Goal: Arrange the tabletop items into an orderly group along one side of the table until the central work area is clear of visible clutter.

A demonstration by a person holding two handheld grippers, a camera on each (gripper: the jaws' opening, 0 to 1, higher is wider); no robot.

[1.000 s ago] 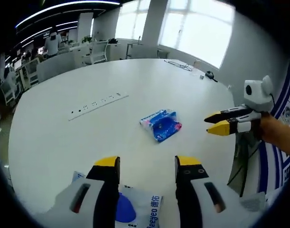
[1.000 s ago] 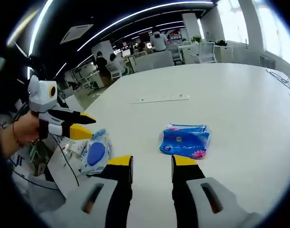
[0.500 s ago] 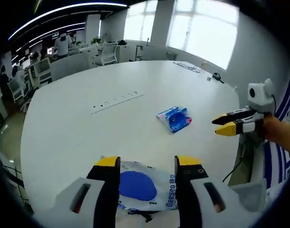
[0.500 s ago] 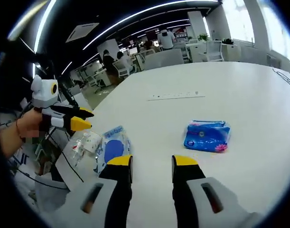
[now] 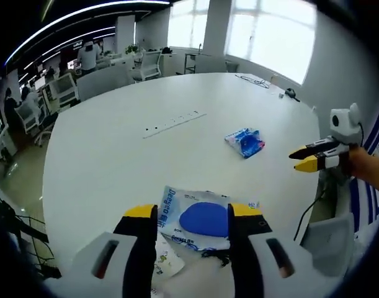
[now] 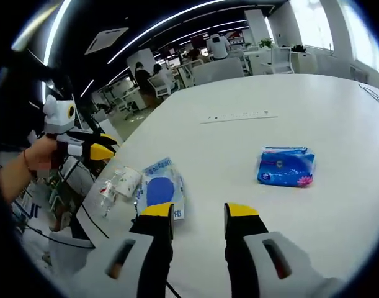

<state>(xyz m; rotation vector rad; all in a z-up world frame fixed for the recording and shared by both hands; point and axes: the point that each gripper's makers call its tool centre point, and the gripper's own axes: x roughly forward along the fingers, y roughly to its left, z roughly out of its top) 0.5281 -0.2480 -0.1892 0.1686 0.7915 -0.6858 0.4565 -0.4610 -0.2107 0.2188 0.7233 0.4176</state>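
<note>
Barely begun — blue plastic tissue pack [image 6: 286,167] mid-table | white pouch with blue oval [image 5: 201,218] at edge | both jaws apart, empty — regrouping left

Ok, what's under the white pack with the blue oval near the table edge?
The white pack with the blue oval lies flat on the table. A dark cord pokes out from beneath its near edge, and a clear wrapper lies beside it. Anything else beneath is covered.
</note>
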